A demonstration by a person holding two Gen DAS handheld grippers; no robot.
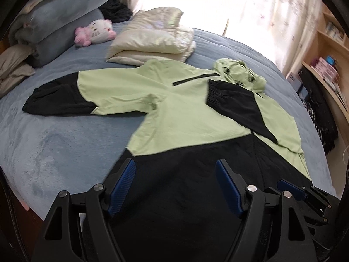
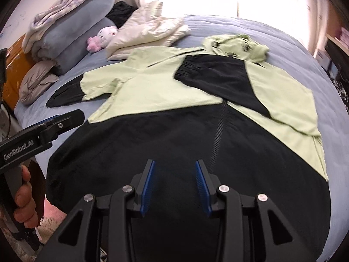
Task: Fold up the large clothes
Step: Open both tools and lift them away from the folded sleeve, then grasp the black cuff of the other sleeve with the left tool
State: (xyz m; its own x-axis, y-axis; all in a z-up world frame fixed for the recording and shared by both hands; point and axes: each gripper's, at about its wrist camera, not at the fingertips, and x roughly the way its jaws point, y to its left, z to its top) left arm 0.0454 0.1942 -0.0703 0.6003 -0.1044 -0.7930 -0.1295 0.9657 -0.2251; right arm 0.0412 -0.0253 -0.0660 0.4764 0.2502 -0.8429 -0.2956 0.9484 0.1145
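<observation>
We see a green-and-black hooded jacket (image 1: 196, 113) spread flat on the blue bed cover (image 1: 54, 144), its black hem toward us and its hood (image 1: 240, 74) at the far end. One sleeve (image 1: 237, 107) lies folded across the chest; the other sleeve (image 1: 72, 96) stretches out sideways onto the cover. Our left gripper (image 1: 175, 181) hangs just above the black hem with its jaws spread wide — nothing between them. Our right gripper (image 2: 175, 183) hovers over the same black panel beside the zipper (image 2: 218, 131), its blue pads (image 2: 148, 185) apart and holding nothing. Beyond the jacket lie a folded cream garment (image 1: 152, 41), a pink-and-white plush toy (image 1: 96, 33) and stacked pillows (image 1: 65, 19).
</observation>
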